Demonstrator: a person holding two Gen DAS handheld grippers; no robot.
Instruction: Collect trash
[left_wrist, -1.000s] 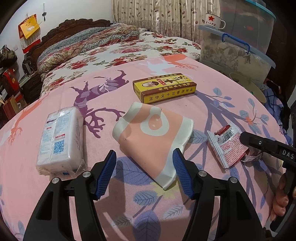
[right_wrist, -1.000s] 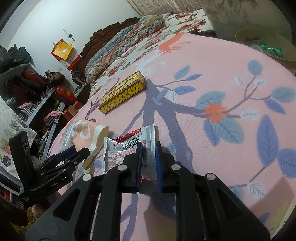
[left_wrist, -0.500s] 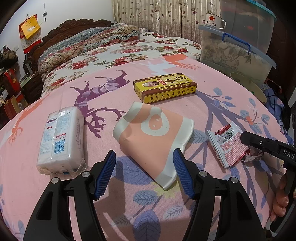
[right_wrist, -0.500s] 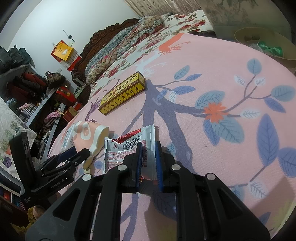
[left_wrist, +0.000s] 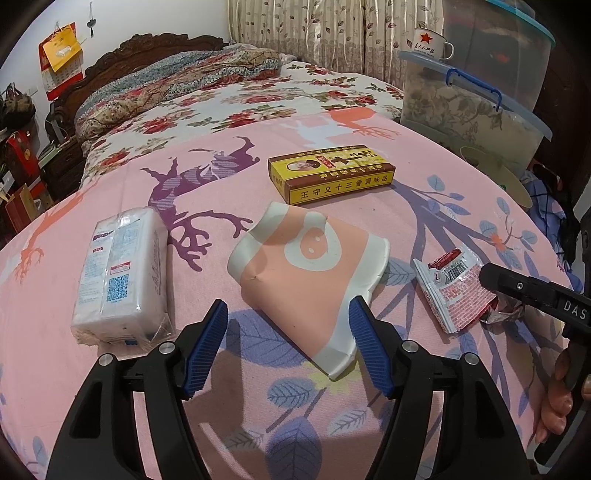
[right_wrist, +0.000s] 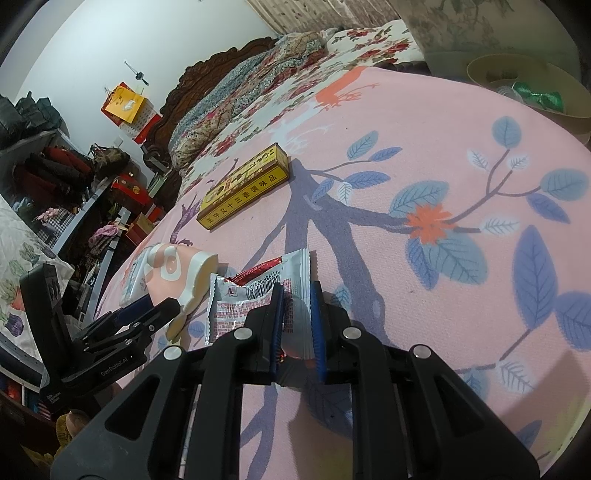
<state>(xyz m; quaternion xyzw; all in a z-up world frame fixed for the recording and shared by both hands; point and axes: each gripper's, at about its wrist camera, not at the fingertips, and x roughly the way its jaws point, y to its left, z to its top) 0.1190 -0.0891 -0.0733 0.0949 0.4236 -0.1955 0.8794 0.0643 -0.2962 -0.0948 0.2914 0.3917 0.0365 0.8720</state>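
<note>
Left gripper jaws opened wider (nothing held); right gripper clamps wrapper.

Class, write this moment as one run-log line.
left gripper: jaws just opening, astride peach pouch, not gripping | right gripper: shut on snack wrapper | yellow box: untouched

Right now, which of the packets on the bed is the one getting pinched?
The silver and red snack wrapper. The right gripper has its near end pinched; the peach pouch, tissue pack and yellow box lie untouched.
</note>
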